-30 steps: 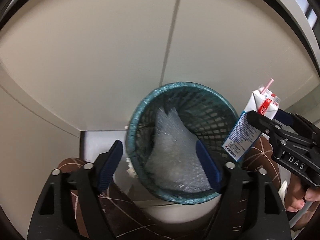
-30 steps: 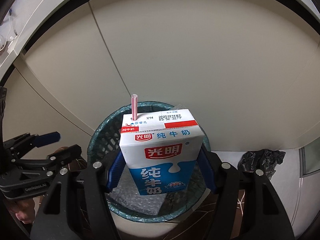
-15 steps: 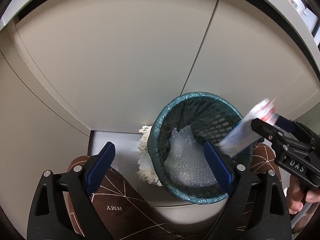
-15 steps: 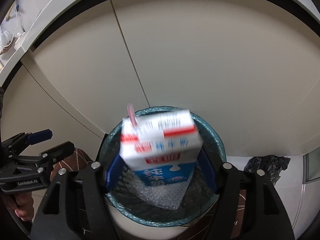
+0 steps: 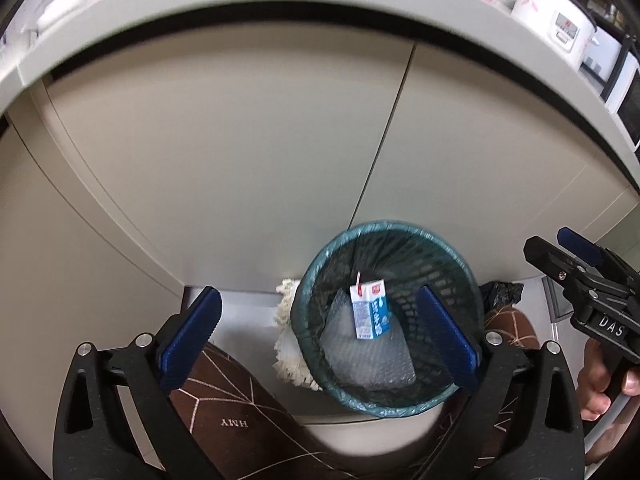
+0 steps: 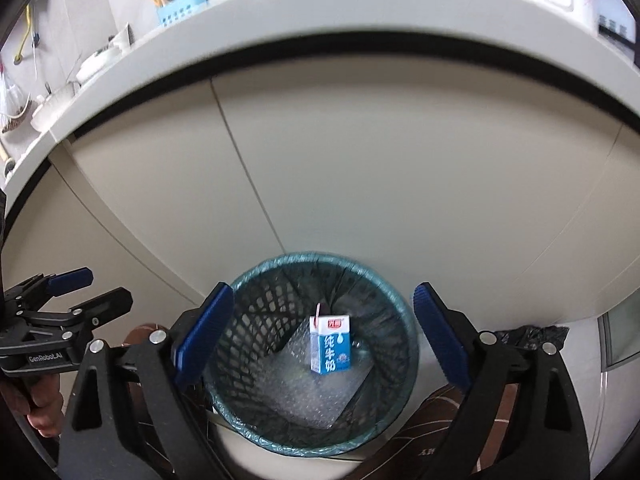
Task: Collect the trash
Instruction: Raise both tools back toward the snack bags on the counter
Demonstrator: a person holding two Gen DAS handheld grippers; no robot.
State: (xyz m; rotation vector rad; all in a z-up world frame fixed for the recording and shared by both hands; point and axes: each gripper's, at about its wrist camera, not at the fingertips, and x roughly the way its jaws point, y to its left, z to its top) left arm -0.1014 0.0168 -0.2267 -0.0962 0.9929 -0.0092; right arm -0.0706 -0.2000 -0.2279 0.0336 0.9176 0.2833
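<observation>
Right wrist view: the milk carton (image 6: 330, 344) stands inside the green mesh bin (image 6: 256, 436), on a sheet of bubble wrap (image 6: 304, 392), its straw (image 6: 317, 312) pointing up. The right tongs (image 6: 322, 332) have just been opening and stand wide above the bin, nothing between them. The left tongs (image 5: 318, 340) have been opening too, wide and empty. The bin sits on the floor against the cabinet doors (image 6: 360, 168).
</observation>
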